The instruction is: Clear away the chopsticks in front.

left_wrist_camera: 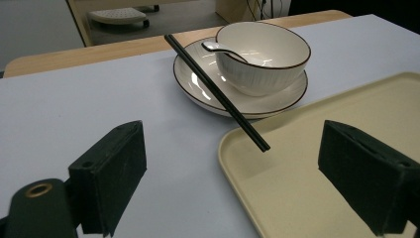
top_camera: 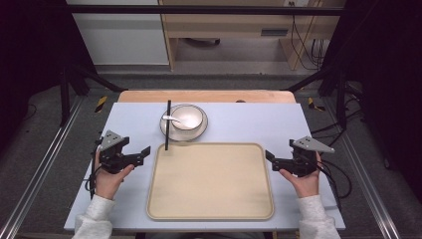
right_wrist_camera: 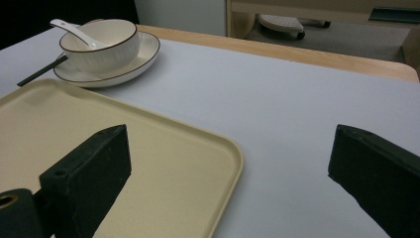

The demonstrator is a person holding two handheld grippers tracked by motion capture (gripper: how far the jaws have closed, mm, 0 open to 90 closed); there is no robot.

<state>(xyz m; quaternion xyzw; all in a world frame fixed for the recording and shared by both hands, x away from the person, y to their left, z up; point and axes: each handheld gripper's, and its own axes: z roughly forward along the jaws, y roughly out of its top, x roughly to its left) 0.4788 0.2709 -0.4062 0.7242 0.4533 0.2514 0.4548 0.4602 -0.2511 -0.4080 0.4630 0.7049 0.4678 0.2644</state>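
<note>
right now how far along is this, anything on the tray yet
Nothing looks done: the tray is bare. The bowl with its spoon sits on the plate behind it, chopsticks leaning across the plate rim. Left gripper and right gripper are open, holding nothing. Any loading is still ahead.

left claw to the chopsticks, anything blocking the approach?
Nothing visible. The left claw is open beside the tray; only bare table lies between it and the chopsticks, which lean across the plate rim, near end over the tray's corner.

Black chopsticks (left_wrist_camera: 218, 94) lie across the plate (left_wrist_camera: 198, 84) rim — tip over the tray (left_wrist_camera: 297, 163) — beside the bowl (left_wrist_camera: 262, 57).
</note>
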